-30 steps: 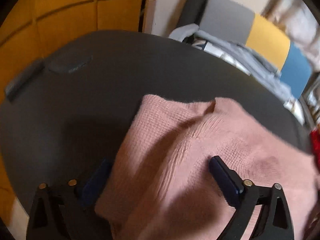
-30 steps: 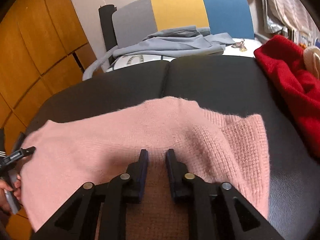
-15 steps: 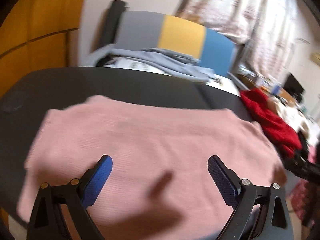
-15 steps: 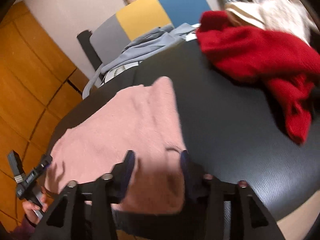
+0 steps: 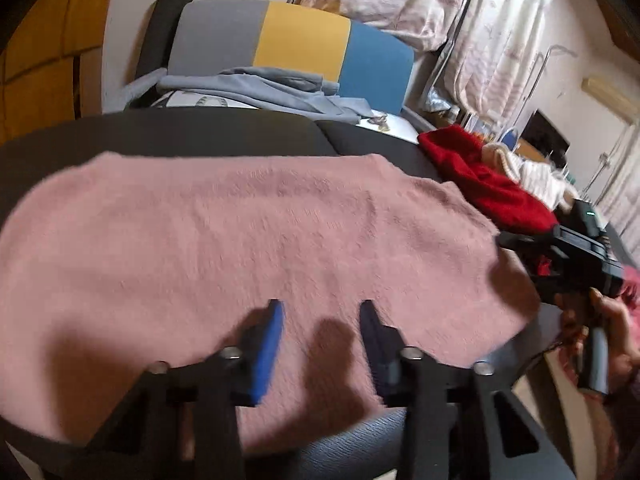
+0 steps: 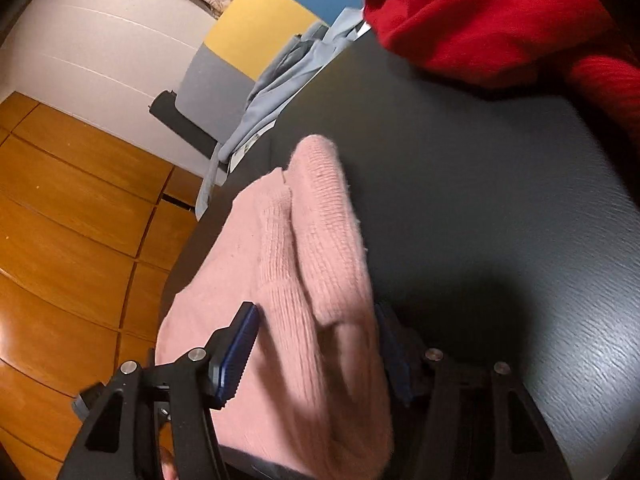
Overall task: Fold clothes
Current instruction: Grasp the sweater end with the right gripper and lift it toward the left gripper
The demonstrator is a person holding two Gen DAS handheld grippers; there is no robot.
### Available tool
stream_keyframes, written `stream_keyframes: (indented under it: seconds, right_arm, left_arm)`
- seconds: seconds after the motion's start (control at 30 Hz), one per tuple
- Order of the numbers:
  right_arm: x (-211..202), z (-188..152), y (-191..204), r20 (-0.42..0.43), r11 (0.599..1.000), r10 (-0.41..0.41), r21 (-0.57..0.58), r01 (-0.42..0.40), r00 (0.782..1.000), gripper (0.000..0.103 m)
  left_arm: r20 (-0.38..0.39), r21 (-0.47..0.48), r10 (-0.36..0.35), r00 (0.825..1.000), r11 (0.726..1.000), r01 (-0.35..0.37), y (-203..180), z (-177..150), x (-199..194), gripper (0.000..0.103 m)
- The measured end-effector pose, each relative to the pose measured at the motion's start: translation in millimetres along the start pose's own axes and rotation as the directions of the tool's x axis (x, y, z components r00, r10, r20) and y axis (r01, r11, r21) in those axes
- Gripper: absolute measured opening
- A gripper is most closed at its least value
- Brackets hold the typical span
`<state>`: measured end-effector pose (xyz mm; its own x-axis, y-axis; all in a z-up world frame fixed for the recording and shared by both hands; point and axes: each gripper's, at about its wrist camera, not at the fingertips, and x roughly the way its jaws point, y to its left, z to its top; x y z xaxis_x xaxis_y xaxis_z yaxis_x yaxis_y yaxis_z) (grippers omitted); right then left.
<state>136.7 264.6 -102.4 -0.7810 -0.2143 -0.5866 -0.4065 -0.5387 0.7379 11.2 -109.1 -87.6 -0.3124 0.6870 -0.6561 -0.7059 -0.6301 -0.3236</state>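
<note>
Currently the pink sweater is lying flat on the dark table, long axis running left to right, with the left tongs closing over its near edge and the right tongs opening astride its right-hand end.

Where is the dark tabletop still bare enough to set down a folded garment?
Bare patches: between the pink sweater and the red garment, and the table strip behind the sweater, before the chair. Crowded: right end, with the red pile.
</note>
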Motion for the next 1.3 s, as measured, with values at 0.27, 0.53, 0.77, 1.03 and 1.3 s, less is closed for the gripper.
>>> stream_keyframes:
  seconds: [0.27,0.53,0.77,1.03,1.3]
  right_arm:
    - [17,5,6,-0.019,0.998,0.061,-0.011,-0.061,0.998,0.060]
    - [49,-4,27,-0.082,0.998,0.057,-0.030,-0.060,0.995,0.021]
    - [16,11,20,0.060,0.963,0.227,0.135,-0.233,0.972,0.018]
    - [-31,40,-3,0.168,0.954,0.123,0.252,-0.163,0.978,0.018]
    - [-39,45,88,0.173,0.972,0.117,0.184,-0.148,0.978,0.018]
  left_arm:
    - [-0.012,0.071,0.042,0.999,0.997,-0.041,-10,-22,13,0.016]
    - [0.002,0.111,0.077,0.997,0.991,-0.077,-16,-26,13,0.016]
    - [0.001,0.089,0.084,0.996,0.993,-0.084,-1,-9,-7,0.017]
    - [0.042,-0.022,0.269,0.962,0.963,-0.269,70,6,-35,0.026]
    - [-0.012,-0.038,0.286,0.958,0.958,-0.286,97,4,-13,0.028]
